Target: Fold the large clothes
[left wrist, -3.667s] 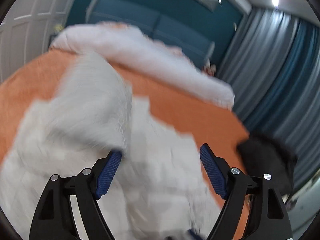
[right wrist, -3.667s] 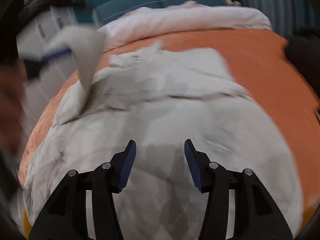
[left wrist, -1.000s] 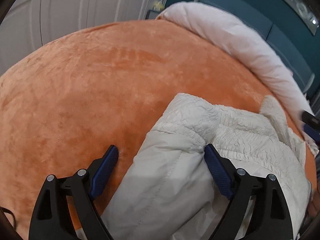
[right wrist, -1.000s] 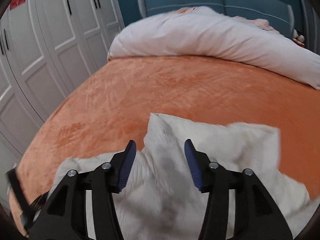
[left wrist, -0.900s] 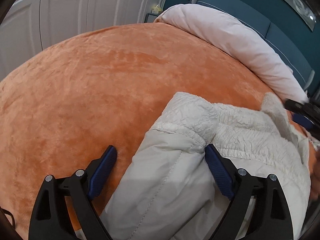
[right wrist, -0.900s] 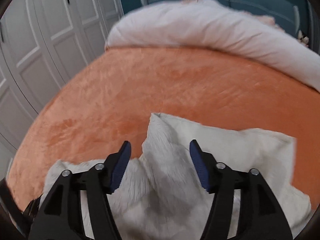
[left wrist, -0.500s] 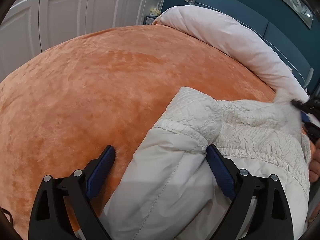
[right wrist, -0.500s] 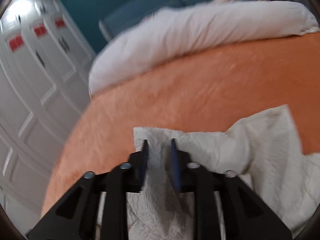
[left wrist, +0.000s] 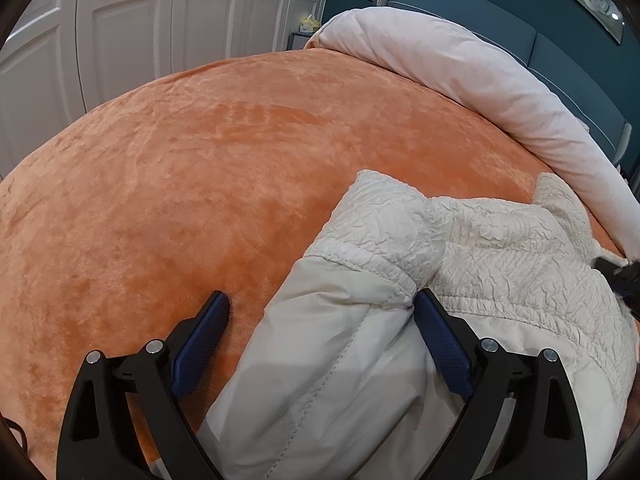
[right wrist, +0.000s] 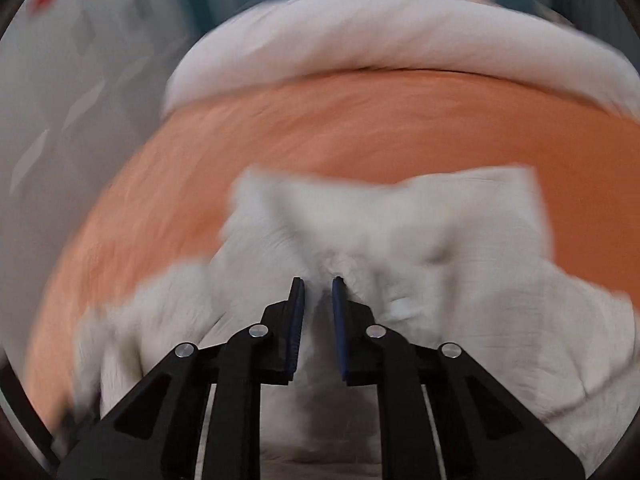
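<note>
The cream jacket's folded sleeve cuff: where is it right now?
In the left wrist view, the sleeve cuff lies on the orange bedspread, just ahead of the open left claw, with the rolled white duvet behind.

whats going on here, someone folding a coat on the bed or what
A person with a gripper in each hand is folding a cream padded jacket that lies on an orange bedspread. The right gripper is shut on a fold of the jacket's crinkled fabric; that view is blurred. The left gripper is open, its fingers on either side of a sleeve cuff without pinching it. A pale duvet is bunched along the head of the bed.
</note>
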### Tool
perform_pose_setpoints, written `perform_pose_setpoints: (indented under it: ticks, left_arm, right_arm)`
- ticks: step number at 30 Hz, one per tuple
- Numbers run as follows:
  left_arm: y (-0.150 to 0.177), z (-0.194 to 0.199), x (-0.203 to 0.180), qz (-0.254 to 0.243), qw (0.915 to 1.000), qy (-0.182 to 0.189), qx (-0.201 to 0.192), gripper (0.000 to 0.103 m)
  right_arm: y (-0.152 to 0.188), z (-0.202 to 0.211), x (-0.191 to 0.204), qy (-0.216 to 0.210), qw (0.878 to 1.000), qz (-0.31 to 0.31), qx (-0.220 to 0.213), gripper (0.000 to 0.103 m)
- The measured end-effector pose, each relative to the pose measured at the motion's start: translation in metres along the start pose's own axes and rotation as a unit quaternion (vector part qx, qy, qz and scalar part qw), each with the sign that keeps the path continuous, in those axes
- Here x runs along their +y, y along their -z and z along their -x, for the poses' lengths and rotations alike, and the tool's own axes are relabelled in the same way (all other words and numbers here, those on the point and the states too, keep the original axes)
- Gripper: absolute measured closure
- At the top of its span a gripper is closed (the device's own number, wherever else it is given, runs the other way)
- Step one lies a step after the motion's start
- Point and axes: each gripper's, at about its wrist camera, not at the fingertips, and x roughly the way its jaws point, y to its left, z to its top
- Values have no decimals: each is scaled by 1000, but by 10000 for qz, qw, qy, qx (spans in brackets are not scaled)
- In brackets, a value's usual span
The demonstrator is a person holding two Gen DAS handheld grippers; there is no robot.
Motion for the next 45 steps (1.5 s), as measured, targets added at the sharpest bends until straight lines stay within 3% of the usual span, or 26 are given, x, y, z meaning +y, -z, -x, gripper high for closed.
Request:
perform_pose_setpoints:
  ticks: [2,3,6,10,14,18,22,26,28,29,33,40,45]
  left_arm:
    - [0,-1,-1,-30,10000,-38,13,11]
    - [-1,-1,-1,-37,10000,-47,19,11]
    - [-3,-1,0,-5,10000,-10,55,11]
    - [-6,21,11,-9,9995,179,270,13]
    - [16,104,32,-448,9985,316,-15,13]
    - [54,179,60,-831,9960,322,28,13]
    - [100,243,93,-1009,9947,148,162,13]
    - [135,281,116,-911,9954,27,310,13]
    - [150,298,127,-797,9961,10,383,13]
    - [157,303,131,-749,9963,27,430,13]
    - [186,306,143,-614,9955,-80,720,12]
    - [203,301,161,-32,9948,-41,1021,12]
    - [207,282,181,533,9878,313,1429,12]
  right_arm:
    - [3,44,-30,656,9912,-775,-849,97]
    - [8,67,-41,584,9879,-928,-1098,97]
    - [33,119,-61,151,9880,-974,-1192,97]
    - [95,208,-79,158,9936,-418,-1041,92]
    - [163,288,-88,341,9961,35,-819,71]
    - [234,363,-108,502,9974,74,-509,67]
    - [283,409,-122,649,9976,32,-254,61]
    - [329,448,-121,634,9978,81,-168,59]
    - [348,468,-123,605,9980,65,-155,52]
    - [354,472,-125,602,9981,34,-127,47]
    - [370,478,-135,620,9977,-273,-47,47]
    - [380,449,-171,506,9890,-1219,661,47]
    - [387,435,-189,256,9794,-1763,946,46]
